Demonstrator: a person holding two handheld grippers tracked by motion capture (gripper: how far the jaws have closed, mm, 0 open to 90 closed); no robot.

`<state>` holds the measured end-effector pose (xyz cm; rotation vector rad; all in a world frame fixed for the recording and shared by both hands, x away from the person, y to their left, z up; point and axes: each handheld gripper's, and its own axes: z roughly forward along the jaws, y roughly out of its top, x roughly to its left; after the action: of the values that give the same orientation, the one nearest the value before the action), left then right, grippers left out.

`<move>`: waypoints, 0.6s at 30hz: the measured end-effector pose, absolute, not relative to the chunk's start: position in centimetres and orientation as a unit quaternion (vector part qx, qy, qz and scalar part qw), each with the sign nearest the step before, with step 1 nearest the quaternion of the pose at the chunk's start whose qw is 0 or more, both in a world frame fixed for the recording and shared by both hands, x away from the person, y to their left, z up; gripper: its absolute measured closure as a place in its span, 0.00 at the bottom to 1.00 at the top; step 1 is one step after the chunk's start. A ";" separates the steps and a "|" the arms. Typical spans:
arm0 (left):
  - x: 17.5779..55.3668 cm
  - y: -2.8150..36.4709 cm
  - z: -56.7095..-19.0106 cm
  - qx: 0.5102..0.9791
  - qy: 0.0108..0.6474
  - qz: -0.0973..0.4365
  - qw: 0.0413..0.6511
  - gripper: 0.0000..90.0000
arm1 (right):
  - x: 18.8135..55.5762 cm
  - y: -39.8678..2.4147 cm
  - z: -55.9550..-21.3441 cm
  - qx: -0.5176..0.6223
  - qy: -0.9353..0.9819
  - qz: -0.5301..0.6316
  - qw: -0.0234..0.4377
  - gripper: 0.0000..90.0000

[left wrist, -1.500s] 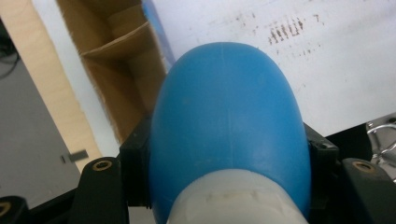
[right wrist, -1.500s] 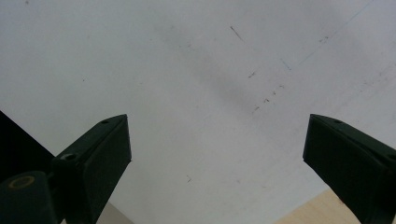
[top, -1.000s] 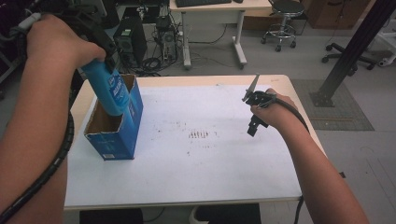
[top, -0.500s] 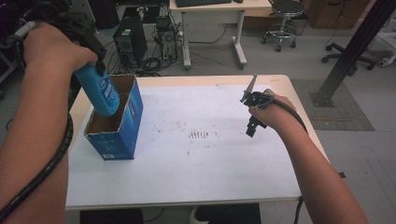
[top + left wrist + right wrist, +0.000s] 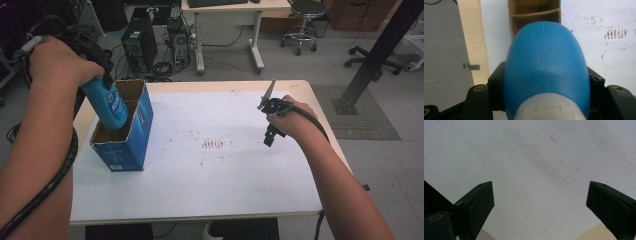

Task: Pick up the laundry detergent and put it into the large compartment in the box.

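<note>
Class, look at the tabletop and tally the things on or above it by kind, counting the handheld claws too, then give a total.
Blue bottle: 1
Blue cardboard box: 1
Claws: 2, left claw clamped on the bottle, right claw wide apart with nothing in it
Total: 4

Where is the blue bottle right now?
In the high view the blue bottle is at the table's left, tilted into the open cardboard box, held by the left gripper.

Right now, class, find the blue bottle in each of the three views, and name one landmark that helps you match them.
High view: the blue bottle is at upper left, tilted, its lower end inside the open cardboard box.
Left gripper view: it sits at centre, clamped between the jaws, with the box beyond it.
Right gripper view: not in it.
Shared landmark: the white tabletop.
</note>
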<state>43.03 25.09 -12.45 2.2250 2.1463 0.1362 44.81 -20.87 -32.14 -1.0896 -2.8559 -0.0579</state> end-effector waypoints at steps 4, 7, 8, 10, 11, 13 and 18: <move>43.0 25.1 -13.5 0.723 0.689 0.043 0.021 0.42 | 44.7 -20.9 -32.0 -0.357 -0.933 -0.020 0.044 0.08; 43.0 25.2 -13.9 0.724 0.688 0.040 0.022 0.42 | 44.7 -21.0 -31.9 -0.356 -0.933 -0.021 0.043 0.08; 43.0 25.2 -14.3 0.724 0.688 0.039 0.023 0.42 | 44.7 -21.0 -31.9 -0.356 -0.933 -0.021 0.043 0.08; 43.0 25.2 -14.9 0.727 0.685 0.036 0.021 0.42 | 44.7 -21.1 -31.8 -0.360 -0.932 -0.022 0.043 0.08; 43.0 25.2 -14.9 0.727 0.685 0.036 0.021 0.42 | 44.7 -21.1 -31.8 -0.360 -0.932 -0.022 0.043 0.08; 43.0 25.2 -15.5 0.729 0.683 0.037 0.019 0.42 | 44.7 -21.1 -31.7 -0.360 -0.932 -0.022 0.041 0.08; 43.1 25.4 -16.5 0.729 0.683 0.035 0.017 0.42 | 44.6 -21.1 -31.7 -0.361 -0.931 -0.021 0.042 0.08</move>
<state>43.07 25.41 -16.48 2.2661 2.1245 0.1094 44.64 -21.08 -31.65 -1.1050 -2.8512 -0.0639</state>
